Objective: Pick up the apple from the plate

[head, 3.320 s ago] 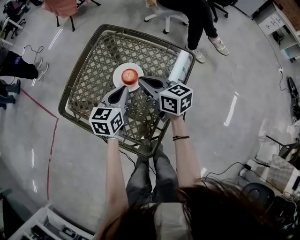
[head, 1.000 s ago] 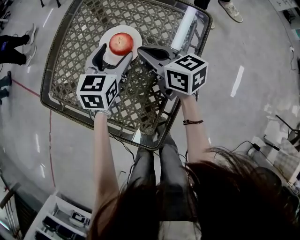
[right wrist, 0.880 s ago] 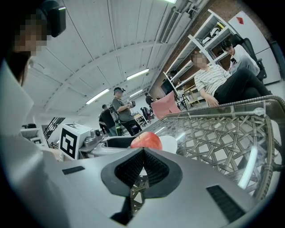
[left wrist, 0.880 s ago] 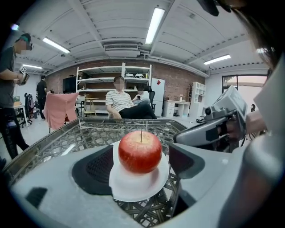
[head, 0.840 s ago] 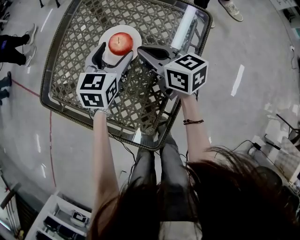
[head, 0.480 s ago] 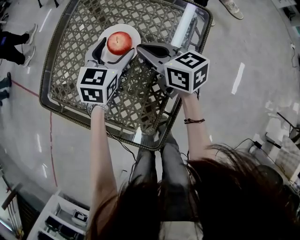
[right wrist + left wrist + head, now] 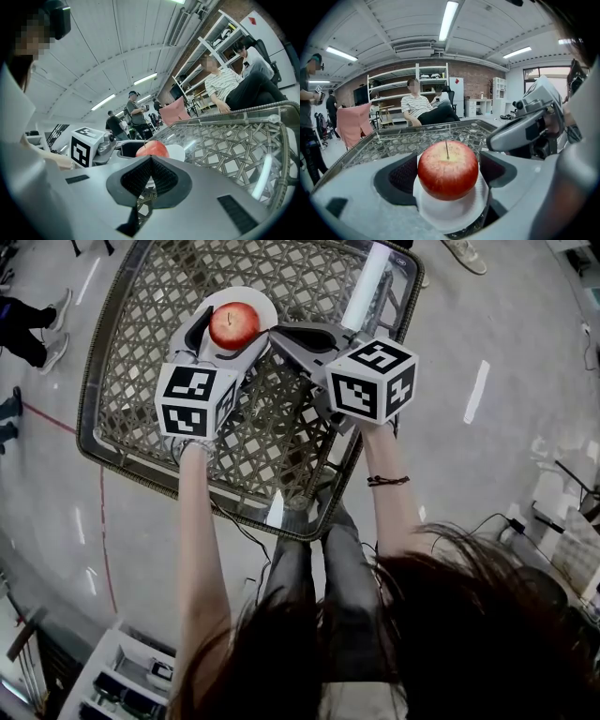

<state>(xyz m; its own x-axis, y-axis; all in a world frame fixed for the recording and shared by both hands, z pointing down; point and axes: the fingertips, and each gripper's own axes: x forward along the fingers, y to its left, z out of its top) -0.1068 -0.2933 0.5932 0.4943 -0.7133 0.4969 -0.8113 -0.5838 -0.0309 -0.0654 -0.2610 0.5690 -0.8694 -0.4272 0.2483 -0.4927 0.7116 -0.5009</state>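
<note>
A red apple (image 7: 234,324) stands stem up on a small white plate (image 7: 262,304) on the wicker table. My left gripper (image 7: 230,332) is open, its jaws having just been opening. The apple (image 7: 447,169) sits between its dark pads (image 7: 402,176) with a gap on each side. The plate (image 7: 451,214) lies under the jaws. My right gripper (image 7: 273,333) is shut with nothing in it, its tip just right of the plate. In the right gripper view its pads (image 7: 151,176) meet, and the apple (image 7: 152,149) shows just beyond them.
The table (image 7: 150,381) is a woven lattice under glass with a raised rim. A white roll (image 7: 364,285) lies along its far right edge. Two seated people (image 7: 424,105) are beyond the far edge, and others stand to the left (image 7: 136,117).
My left gripper has slid forward, so the apple now sits deeper between its jaws, which stand a little wider. The right gripper has kept its place.
</note>
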